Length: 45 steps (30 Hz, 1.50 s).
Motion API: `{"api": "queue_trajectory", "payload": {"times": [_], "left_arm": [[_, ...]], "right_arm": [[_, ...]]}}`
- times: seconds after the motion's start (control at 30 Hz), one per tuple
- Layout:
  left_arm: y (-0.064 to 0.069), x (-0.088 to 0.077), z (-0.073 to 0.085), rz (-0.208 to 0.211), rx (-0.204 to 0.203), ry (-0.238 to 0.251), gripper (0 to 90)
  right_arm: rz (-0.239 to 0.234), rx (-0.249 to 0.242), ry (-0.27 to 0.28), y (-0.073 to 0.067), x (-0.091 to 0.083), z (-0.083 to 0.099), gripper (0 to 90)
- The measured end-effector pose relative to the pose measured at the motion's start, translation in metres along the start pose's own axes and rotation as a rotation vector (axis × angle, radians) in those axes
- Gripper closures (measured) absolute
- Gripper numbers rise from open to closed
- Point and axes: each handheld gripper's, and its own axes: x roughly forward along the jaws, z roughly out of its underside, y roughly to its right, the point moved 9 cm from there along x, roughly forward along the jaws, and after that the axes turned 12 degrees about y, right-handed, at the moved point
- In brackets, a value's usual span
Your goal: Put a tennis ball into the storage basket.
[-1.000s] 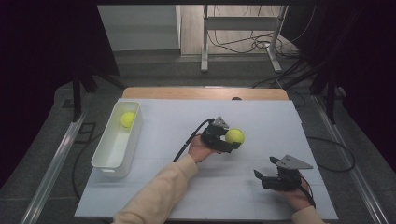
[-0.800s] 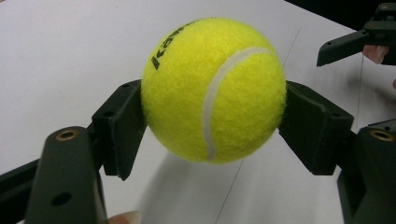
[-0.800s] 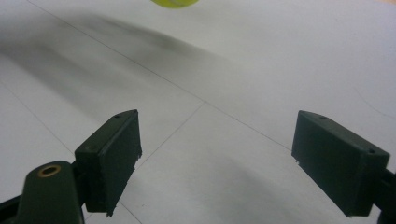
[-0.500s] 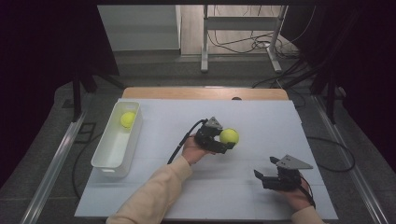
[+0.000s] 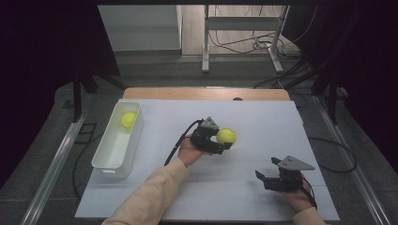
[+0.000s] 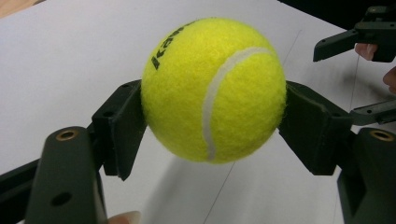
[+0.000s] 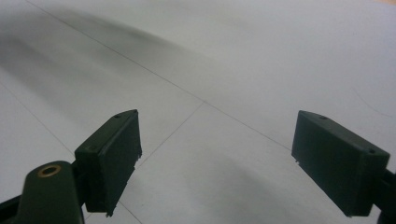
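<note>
Gripping a ball [image 5: 225, 136] clear of the desk [image 5: 244, 187], left claw [image 5: 220, 142] mid-desk; right claw [image 5: 267, 174] low, jaws apart, empty; bin [image 5: 105, 159] with second ball [image 5: 128, 120] far left.

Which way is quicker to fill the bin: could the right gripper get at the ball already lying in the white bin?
Probably not easily. The right gripper is open and free, but sits at the table's near right, while the bin with its ball is at the far left, beyond the left gripper holding a tennis ball.

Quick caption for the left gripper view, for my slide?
Left gripper with jaws shut on a yellow tennis ball above the white table.
</note>
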Motion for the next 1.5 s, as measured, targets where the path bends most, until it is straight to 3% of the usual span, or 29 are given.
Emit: {"api": "queue_trajectory", "payload": {"times": [0.7,1.5], "left_arm": [[-0.002,-0.021,-0.004,-0.012,-0.021,0.041,27.5],[-0.011,-0.051,-0.002,-0.051,-0.025,0.054,27.4]], "right_arm": [[0.004,-0.005,-0.005,0.000,0.000,0.000,16.2],[0.004,-0.005,-0.009,-0.001,0.000,0.001,16.2]]}}
